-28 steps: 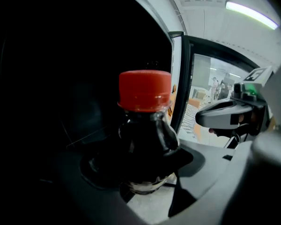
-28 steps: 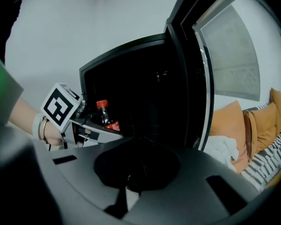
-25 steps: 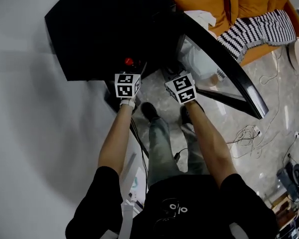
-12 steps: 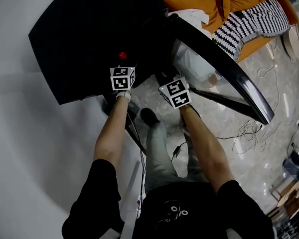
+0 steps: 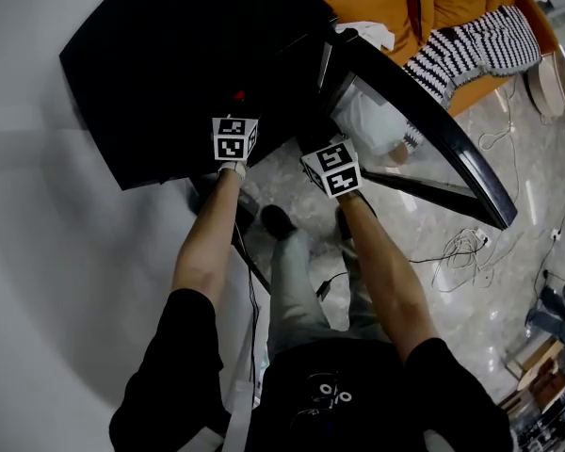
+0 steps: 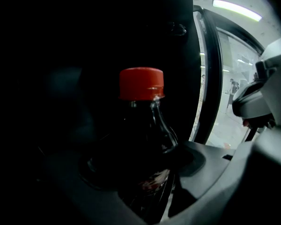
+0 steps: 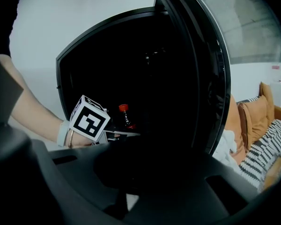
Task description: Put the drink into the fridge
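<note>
We find the left gripper (image 6: 145, 172) clamped on the red-capped dark cola bottle (image 6: 143, 125), upright at the mouth of the open black fridge (image 5: 169, 64). The right gripper (image 7: 145, 172), beside the fridge, is parted and empty. We judge shelving and release outstanding.

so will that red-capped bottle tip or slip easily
Probably heavy for its size: the bottle looks full of dark liquid. Tall and narrow-necked under its cap, it may tip if nudged high. Its smooth curved wall could slip in the fingers of the left gripper.
</note>
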